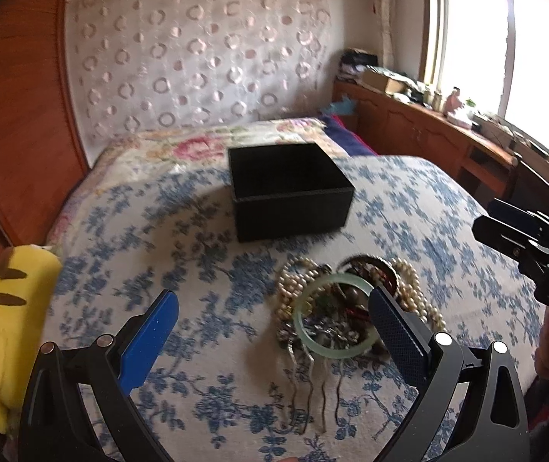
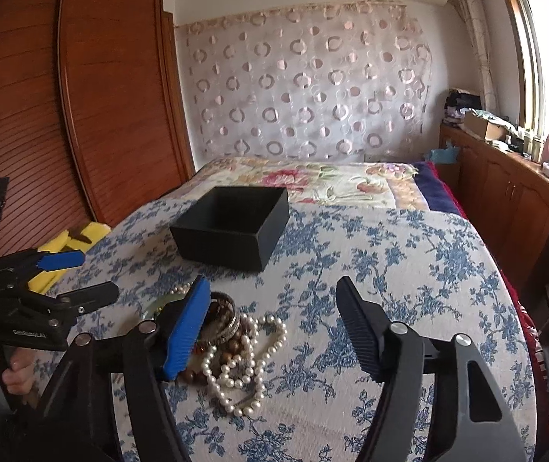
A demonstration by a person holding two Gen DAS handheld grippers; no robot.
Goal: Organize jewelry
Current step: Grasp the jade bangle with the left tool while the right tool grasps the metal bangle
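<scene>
A heap of jewelry lies on the blue-flowered bedspread: a pale green jade bangle (image 1: 322,340), pearl strands (image 1: 293,281), dark bead bracelets (image 1: 370,269) and a metal hair comb (image 1: 312,389). In the right wrist view the pearl strands (image 2: 236,369) and bracelets (image 2: 224,319) show. An open black box (image 1: 289,188) stands beyond the heap, also in the right wrist view (image 2: 232,227). My left gripper (image 1: 272,302) is open and empty above the heap's left side. My right gripper (image 2: 274,292) is open and empty just right of the heap.
A yellow plush toy (image 1: 5,308) lies at the bed's left edge beside a wooden wardrobe (image 2: 82,96). A floral quilt (image 2: 312,181) covers the far bed. A cluttered wooden cabinet (image 1: 428,123) runs under the window on the right.
</scene>
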